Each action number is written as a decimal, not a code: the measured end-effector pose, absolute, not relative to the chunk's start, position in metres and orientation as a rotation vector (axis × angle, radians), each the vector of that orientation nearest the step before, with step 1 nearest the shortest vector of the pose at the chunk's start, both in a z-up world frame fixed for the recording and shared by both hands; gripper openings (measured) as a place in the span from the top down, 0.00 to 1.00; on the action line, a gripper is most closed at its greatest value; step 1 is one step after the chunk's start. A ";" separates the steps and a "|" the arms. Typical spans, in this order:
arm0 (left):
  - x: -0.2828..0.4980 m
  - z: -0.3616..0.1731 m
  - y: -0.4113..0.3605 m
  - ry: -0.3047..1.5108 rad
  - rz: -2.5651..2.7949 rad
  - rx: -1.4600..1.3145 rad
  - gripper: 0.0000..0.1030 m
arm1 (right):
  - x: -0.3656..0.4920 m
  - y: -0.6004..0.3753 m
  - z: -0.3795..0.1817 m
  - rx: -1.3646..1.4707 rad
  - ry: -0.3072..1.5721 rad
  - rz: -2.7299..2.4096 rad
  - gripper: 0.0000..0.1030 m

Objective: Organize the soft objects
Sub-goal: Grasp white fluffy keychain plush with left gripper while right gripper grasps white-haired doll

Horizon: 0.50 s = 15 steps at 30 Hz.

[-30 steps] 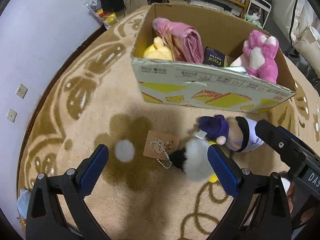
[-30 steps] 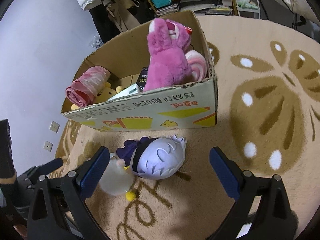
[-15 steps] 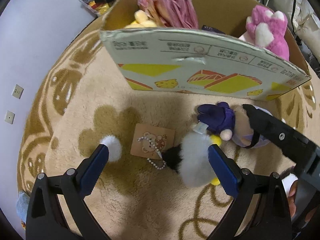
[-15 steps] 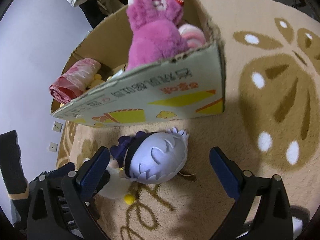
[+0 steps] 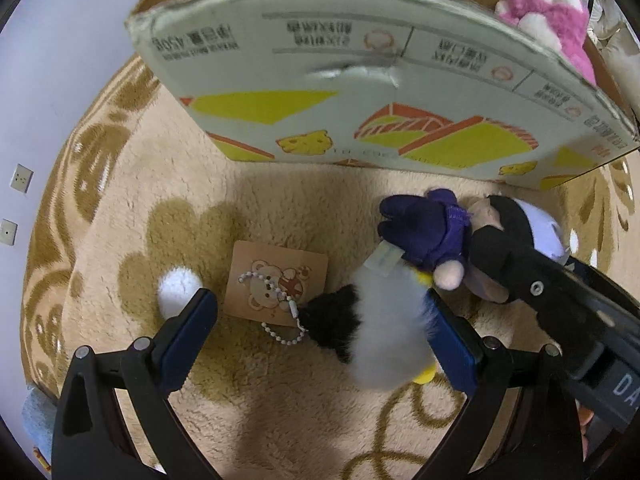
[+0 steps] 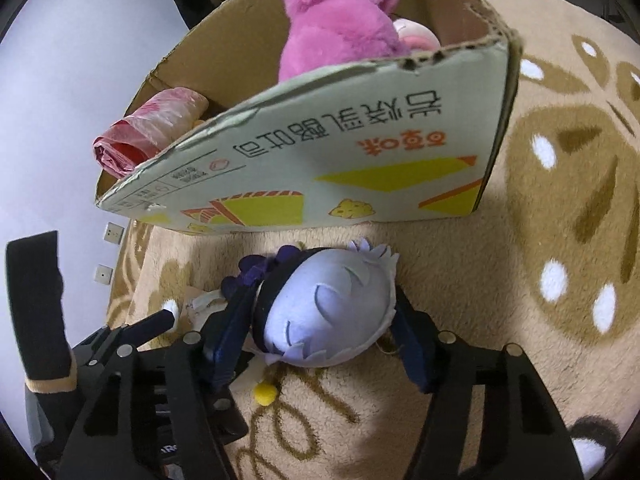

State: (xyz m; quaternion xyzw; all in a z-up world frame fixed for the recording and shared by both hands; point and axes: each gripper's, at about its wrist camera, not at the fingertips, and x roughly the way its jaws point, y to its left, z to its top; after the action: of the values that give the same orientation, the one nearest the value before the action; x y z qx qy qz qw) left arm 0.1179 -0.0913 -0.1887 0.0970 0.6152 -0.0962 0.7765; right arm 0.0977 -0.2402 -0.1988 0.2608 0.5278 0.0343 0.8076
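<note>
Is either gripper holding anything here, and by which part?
Right gripper clamps the doll by its pale head. Left gripper is open around the fluffy keychain, holding nothing.

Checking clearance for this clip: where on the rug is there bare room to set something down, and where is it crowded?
Bare rug lies right of the purple-haired doll, past the cardboard box's corner. Another free patch lies between the box front and the bear tag. It is crowded where the doll, the grey fluffy keychain and both grippers meet.
</note>
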 end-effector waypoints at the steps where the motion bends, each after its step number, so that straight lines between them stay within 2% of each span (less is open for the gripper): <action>1: 0.118 -0.192 -0.092 1.340 -0.207 0.217 0.05 | 0.098 -0.239 -0.199 0.557 1.128 0.071 0.33; 10: 0.121 -0.200 -0.092 1.342 -0.212 0.202 0.17 | 0.091 -0.250 -0.188 0.547 1.070 0.015 0.33; 12: 0.119 -0.199 -0.092 1.330 -0.212 0.209 0.23 | 0.090 -0.251 -0.188 0.551 1.069 0.007 0.33; 15: 0.113 -0.196 -0.092 1.315 -0.180 0.222 0.41 | 0.087 -0.252 -0.187 0.541 1.069 0.001 0.34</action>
State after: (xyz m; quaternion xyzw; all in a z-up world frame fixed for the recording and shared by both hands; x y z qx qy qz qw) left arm 0.1131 -0.0921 -0.1962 0.1030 0.6091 -0.0831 0.7819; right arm 0.0873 -0.2520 -0.1869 0.2545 0.5032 0.0005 0.8259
